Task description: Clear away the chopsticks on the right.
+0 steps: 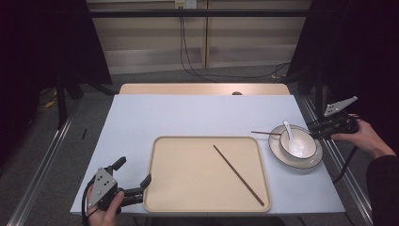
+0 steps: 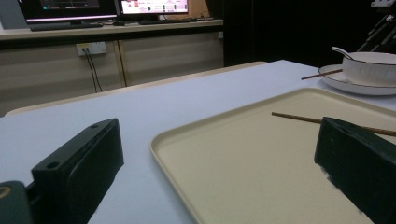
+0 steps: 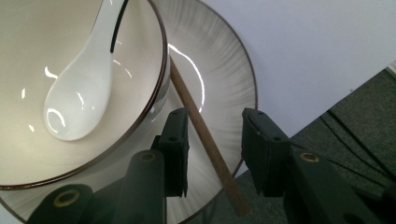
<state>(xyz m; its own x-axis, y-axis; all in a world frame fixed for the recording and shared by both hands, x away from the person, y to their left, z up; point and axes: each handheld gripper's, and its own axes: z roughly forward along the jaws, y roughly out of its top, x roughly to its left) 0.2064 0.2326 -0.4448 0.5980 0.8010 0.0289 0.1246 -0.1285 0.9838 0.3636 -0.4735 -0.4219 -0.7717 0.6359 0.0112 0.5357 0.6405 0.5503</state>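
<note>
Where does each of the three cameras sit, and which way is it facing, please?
High view: above the near edge, looking forward and down on the tray; both hands show.
Left gripper view: low by the tray, looking past its open jaws toward the bowl.
Right gripper view: above the plate, jaws astride a chopstick.
Shared: bowl.

A thin brown chopstick [image 1: 238,174] lies flat on the beige tray [image 1: 162,188], running diagonally from its middle toward the near right corner. A second chopstick [image 1: 266,133] rests across the rim of the white plate [image 1: 314,161], beside the white bowl [image 1: 302,145] that stands on it. A white ceramic spoon [image 1: 287,131] leans inside the bowl.
</note>
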